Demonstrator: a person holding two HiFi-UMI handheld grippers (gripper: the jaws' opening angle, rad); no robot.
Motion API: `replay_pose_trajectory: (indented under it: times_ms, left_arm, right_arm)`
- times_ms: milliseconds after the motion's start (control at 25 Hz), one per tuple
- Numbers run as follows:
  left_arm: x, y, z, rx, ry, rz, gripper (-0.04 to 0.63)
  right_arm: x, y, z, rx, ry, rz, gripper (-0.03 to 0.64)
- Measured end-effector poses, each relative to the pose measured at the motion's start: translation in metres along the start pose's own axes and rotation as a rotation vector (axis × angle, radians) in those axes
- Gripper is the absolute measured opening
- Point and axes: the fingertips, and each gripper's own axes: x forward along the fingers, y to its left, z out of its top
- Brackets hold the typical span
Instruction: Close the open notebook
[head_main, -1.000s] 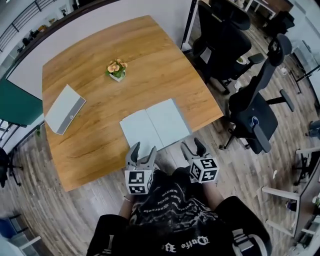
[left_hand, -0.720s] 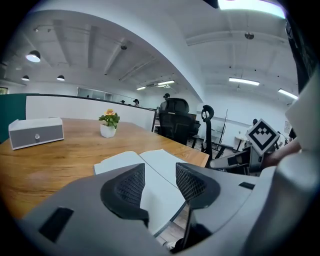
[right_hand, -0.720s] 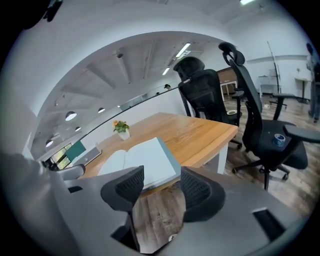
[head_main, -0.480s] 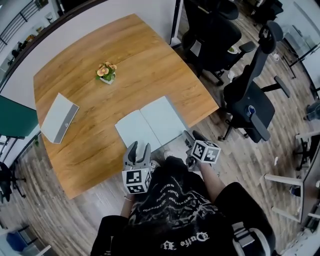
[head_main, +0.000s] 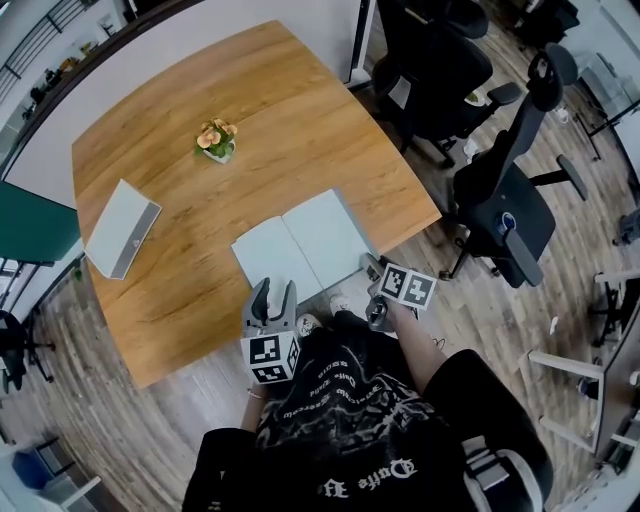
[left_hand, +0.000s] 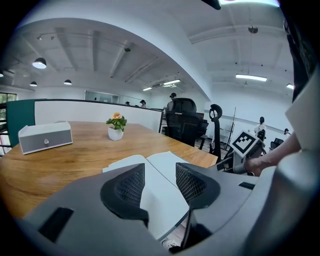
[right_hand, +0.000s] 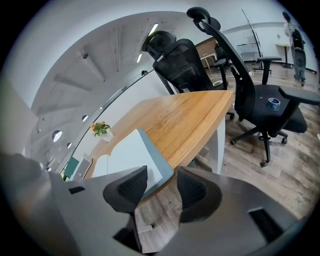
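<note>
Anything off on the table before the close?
Nothing spilled or damaged. The open notebook lies flat but skewed to the near edge of the table, one corner right at the rim; whether it overhangs I can't tell. The flower pot stands upright, and the grey box sits apart.

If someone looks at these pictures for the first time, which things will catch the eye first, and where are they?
First the open notebook, its pale pages flat at the near edge of the wooden table. Just before it the left gripper and the right gripper are held with jaws apart and empty, though both have just been closing partway. Farther back stand a flower pot and, at the left, a grey box.
</note>
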Motion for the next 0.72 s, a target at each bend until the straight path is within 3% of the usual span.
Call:
replay_pose_trajectory:
  times_ms: [320, 400, 520, 720]
  left_arm:
    - [0.002, 0.009, -0.001, -0.014, 0.008, 0.033, 0.212]
    - [0.003, 0.009, -0.003, -0.017, 0.015, 0.034, 0.212]
    - [0.005, 0.009, -0.006, -0.02, 0.022, 0.037, 0.212]
    - [0.006, 0.01, -0.006, -0.02, 0.022, 0.043, 0.212]
  right_arm:
    - [-0.008, 0.001, 0.002, 0.023, -0.019, -0.024, 0.107]
    - [-0.012, 0.002, 0.004, 0.003, -0.034, -0.042, 0.023]
    - [-0.014, 0.004, 0.005, -0.045, -0.038, -0.053, 0.014]
    - [-0.019, 0.007, 0.008, -0.034, -0.06, -0.029, 0.014]
